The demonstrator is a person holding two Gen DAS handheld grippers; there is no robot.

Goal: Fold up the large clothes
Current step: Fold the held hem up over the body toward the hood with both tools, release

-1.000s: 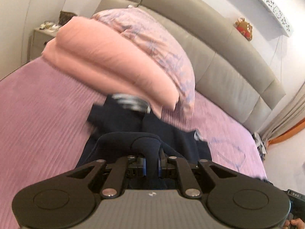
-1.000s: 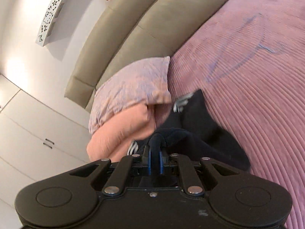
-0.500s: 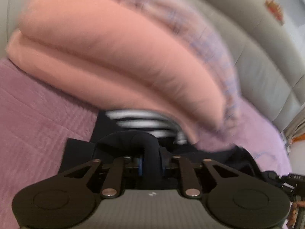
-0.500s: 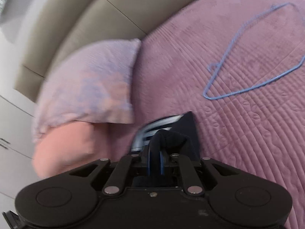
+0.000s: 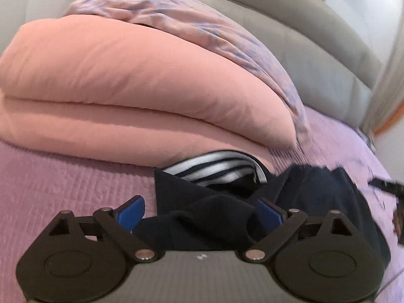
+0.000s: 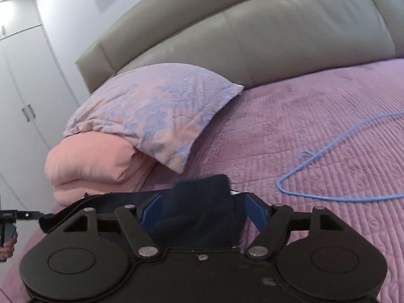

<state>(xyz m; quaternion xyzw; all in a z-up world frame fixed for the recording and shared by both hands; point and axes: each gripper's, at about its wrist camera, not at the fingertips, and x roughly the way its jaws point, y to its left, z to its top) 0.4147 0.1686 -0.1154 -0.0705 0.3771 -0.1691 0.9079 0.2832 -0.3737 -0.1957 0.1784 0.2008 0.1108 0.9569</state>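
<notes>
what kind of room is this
Most likely a bedroom: a bed with a quilted pink bedspread and padded grey headboard, a floral lilac pillow on a folded peach duvet, and white wardrobe doors.

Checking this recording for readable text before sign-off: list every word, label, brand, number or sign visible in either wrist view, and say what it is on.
No text can be read in either view.
Small white mark on the left gripper's grey housing: too small to read.
Faint marking on the other gripper's body at the right view's left edge: too blurred to read.
</notes>
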